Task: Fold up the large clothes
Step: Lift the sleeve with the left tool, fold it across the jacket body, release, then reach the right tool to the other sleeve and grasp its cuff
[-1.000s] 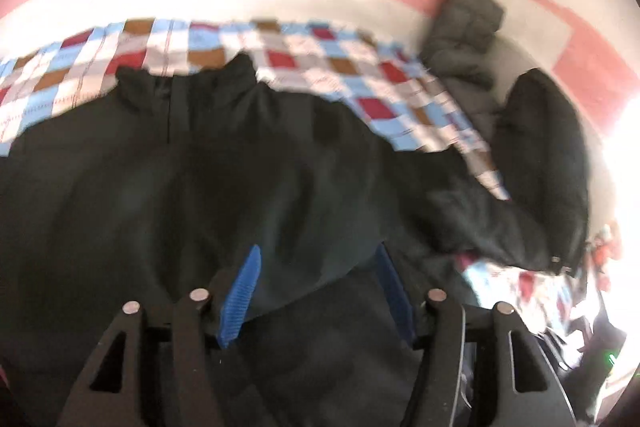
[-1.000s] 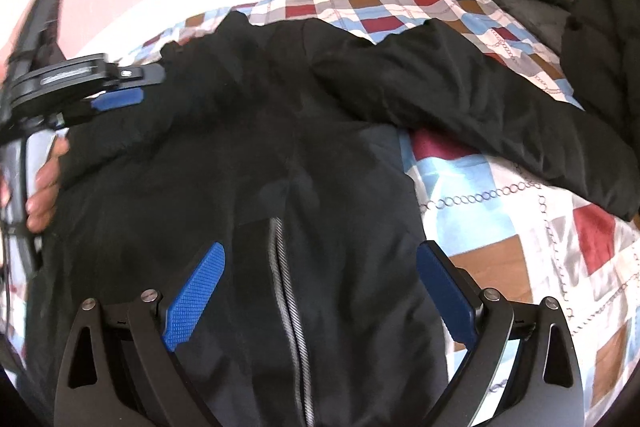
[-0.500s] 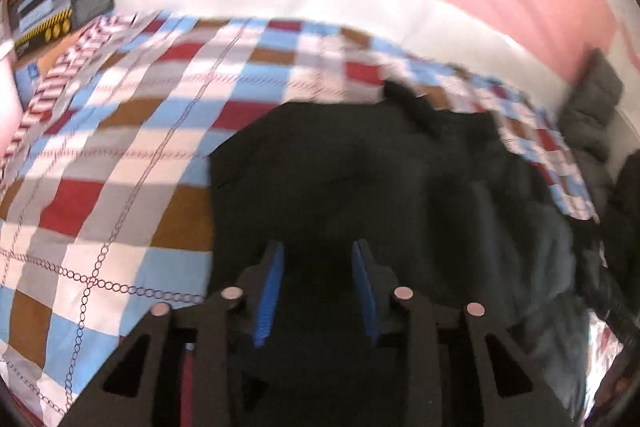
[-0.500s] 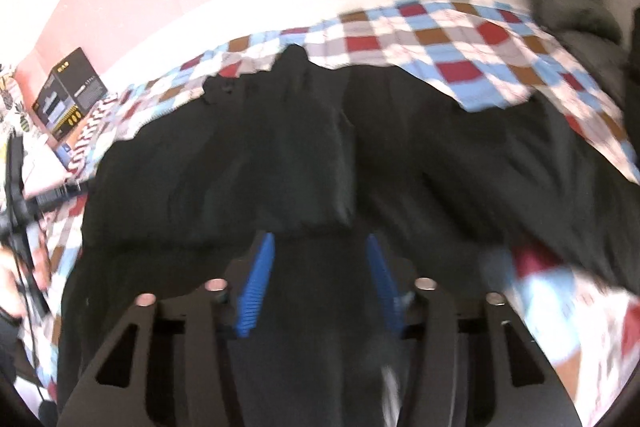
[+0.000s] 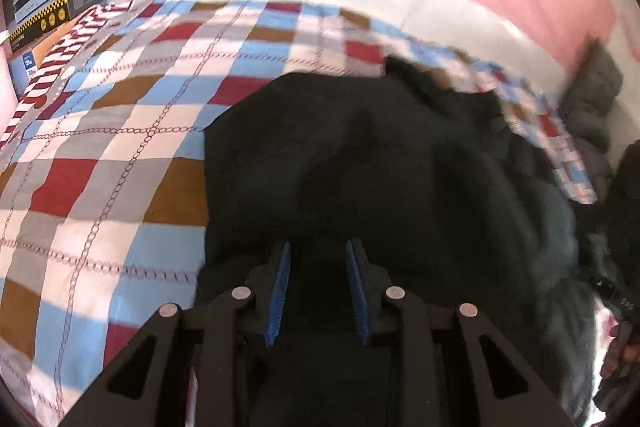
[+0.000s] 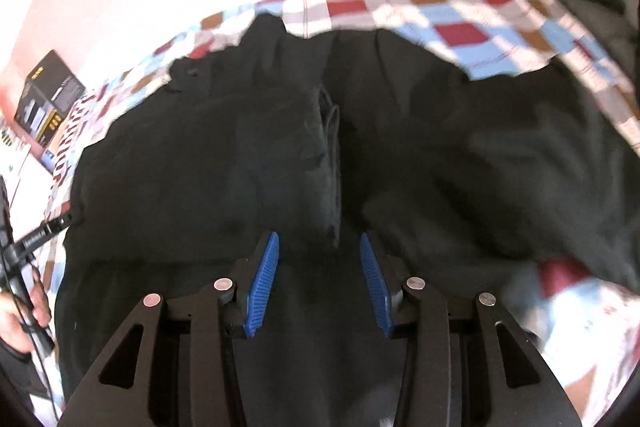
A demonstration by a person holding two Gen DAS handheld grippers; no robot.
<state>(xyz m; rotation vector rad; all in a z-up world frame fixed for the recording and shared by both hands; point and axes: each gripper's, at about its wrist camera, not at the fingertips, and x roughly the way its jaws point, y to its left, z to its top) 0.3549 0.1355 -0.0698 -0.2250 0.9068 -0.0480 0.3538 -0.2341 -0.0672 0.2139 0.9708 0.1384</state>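
Observation:
A large black jacket (image 5: 380, 155) lies spread on a checked bedcover (image 5: 120, 131). My left gripper (image 5: 318, 245) sits at the jacket's near edge on its left side. Its jaws are closing, with black fabric filling the gap between the blue pads (image 5: 278, 291). In the right wrist view the jacket (image 6: 200, 155) shows its collar at the far end and a seam down the middle. My right gripper (image 6: 319, 235) is shut on the near hem by that seam. Both views are slightly blurred.
A dark printed box (image 5: 56, 3) stands at the bed's far left corner. Grey quilted clothes (image 5: 596, 95) are piled at the far right against the pink wall. A person's hand (image 6: 16, 319) holds the other gripper at the left edge.
Both pairs of jaws went from wide open to narrow, onto jacket fabric. The left gripper swung to the jacket's left side; the right one shifted left along the hem.

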